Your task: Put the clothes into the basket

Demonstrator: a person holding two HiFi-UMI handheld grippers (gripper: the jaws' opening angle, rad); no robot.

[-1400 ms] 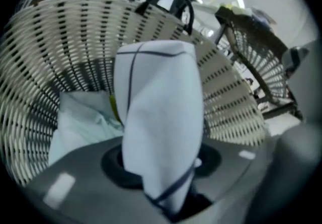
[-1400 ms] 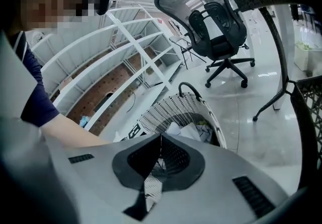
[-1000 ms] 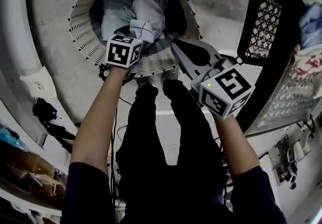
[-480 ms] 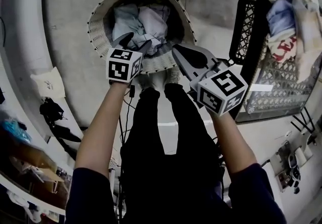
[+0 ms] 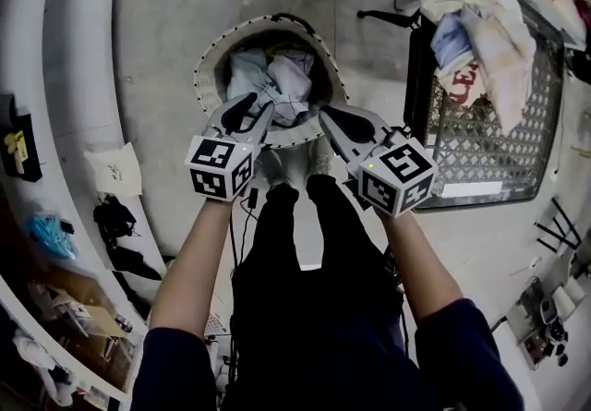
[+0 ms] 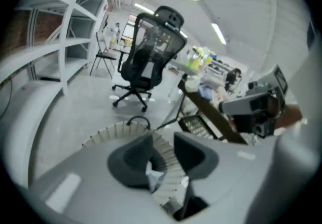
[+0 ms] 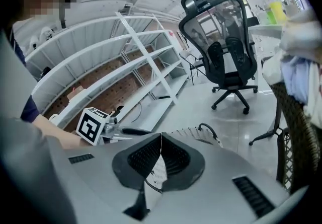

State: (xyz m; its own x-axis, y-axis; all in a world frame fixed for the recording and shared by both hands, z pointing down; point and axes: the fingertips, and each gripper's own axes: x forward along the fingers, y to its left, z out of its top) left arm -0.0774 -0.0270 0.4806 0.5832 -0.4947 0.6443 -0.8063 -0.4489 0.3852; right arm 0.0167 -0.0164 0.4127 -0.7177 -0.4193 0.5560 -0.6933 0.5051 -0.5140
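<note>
My left tongs (image 5: pixel 259 105) are open. The jaws have just been closing partway, but a clear gap still shows between them and nothing is in it. In the left gripper view I look down through that gap onto the ribbed rim of the basket (image 6: pixel 108 132) and a scrap of pale cloth inside it.

My right tongs (image 5: pixel 325 114) are closed and empty. In the right gripper view the two jaw tips meet, with nothing caught between them.

The clothes (image 5: pixel 275 86) are a heap of pale blue and white pieces lying inside the round white wicker basket (image 5: pixel 209 86). The basket stands on the grey floor (image 5: pixel 157 40) just ahead of my shoes (image 5: pixel 275 164). Both tongs are up above the near rim, the left over its near-left part and the right over its near-right part, and both are clear of the wicker.

To the right of the basket, a further pile (image 5: pixel 473 17) of mixed garments lies on a black mesh crate (image 5: pixel 489 137). A black chair (image 6: pixel 148 59) stands on the floor beyond the basket.
</note>
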